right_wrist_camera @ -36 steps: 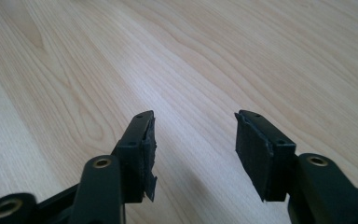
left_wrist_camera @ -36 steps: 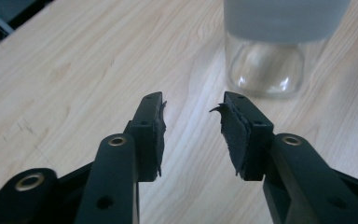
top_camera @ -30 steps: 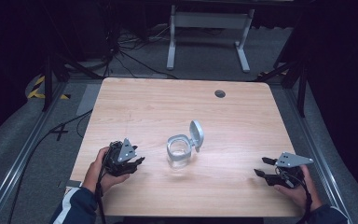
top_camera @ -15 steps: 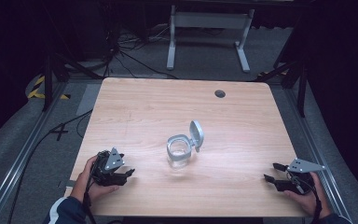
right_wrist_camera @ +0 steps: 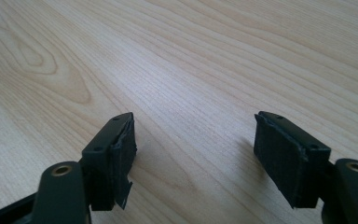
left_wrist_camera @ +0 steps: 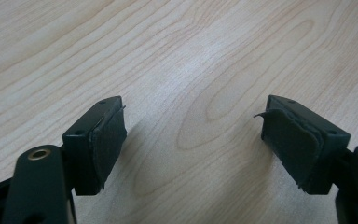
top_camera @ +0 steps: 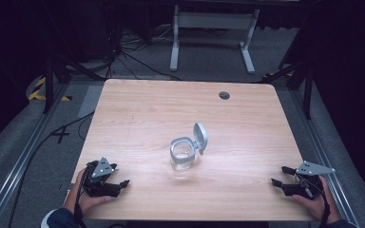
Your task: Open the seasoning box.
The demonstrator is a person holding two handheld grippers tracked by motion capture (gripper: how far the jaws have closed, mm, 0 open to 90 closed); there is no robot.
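While no label or writing can be read on it, the clear glass jar (top_camera: 184,156) stands upright near the middle of the wooden table (top_camera: 138,114), its hinged grey lid (top_camera: 200,137) flipped open and leaning up at the rim's right. Left gripper (top_camera: 120,184) rests low at the near left corner, jaws released and just been opening, bare wood between its pads (left_wrist_camera: 108,140). Right gripper (top_camera: 279,175) sits at the near right edge, jaws likewise spread and just been opening, nothing between them. Both are well apart from the jar. Grommet hole (top_camera: 224,95) near the far edge. Beyond the table: white stand legs (top_camera: 175,42), loose cables (top_camera: 123,57). Nothing lies between either gripper and the jar.
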